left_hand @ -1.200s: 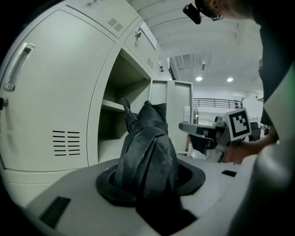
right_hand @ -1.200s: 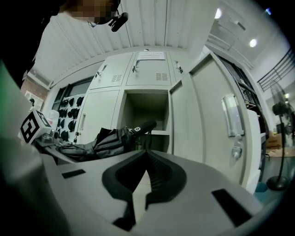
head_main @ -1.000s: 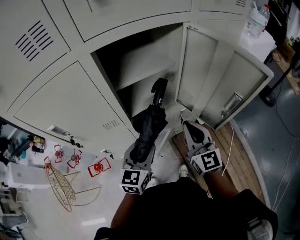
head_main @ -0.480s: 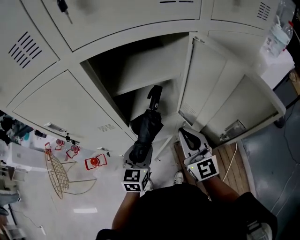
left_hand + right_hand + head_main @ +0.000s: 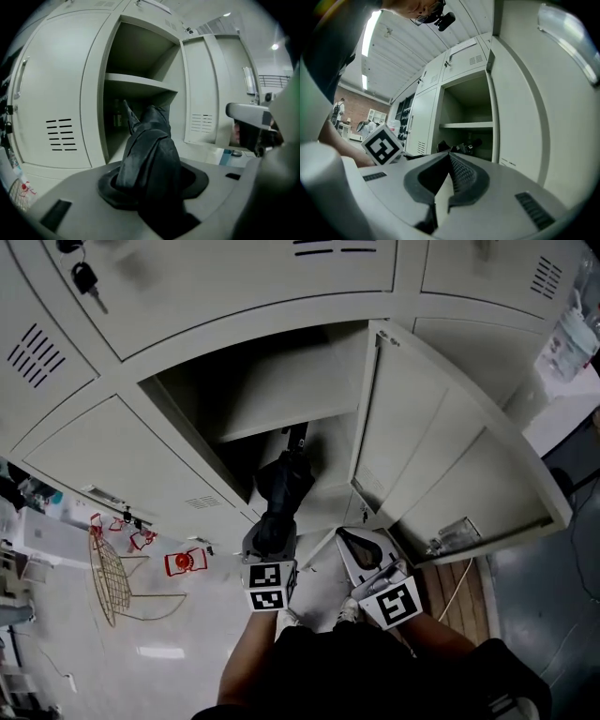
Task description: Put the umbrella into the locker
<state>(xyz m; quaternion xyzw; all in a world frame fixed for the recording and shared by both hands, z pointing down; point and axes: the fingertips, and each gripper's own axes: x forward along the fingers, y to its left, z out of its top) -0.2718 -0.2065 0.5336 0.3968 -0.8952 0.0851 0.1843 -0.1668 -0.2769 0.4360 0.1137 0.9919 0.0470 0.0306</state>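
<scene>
I have the left gripper clamped on the folded black umbrella. In the left gripper view the jaws press on the bunched dark fabric from both sides, and the umbrella runs away from them toward the far side.

The locker in front of me stands open, its door swung out to the right. The umbrella's far end, the handle end, sits in the opening just under the shelf. The near end remains outside in the left gripper. It is dark in there, so I cannot tell whether the handle touches the locker's floor or back wall. The right gripper view shows the handle inside the lower compartment, below the shelf.

The right gripper hangs just to the right of the left one, near the door's lower edge and outside the locker. Its jaws are together with nothing between them.

On the floor to the far left lies a wire basket. Keys hang from a closed locker door at the upper left.
</scene>
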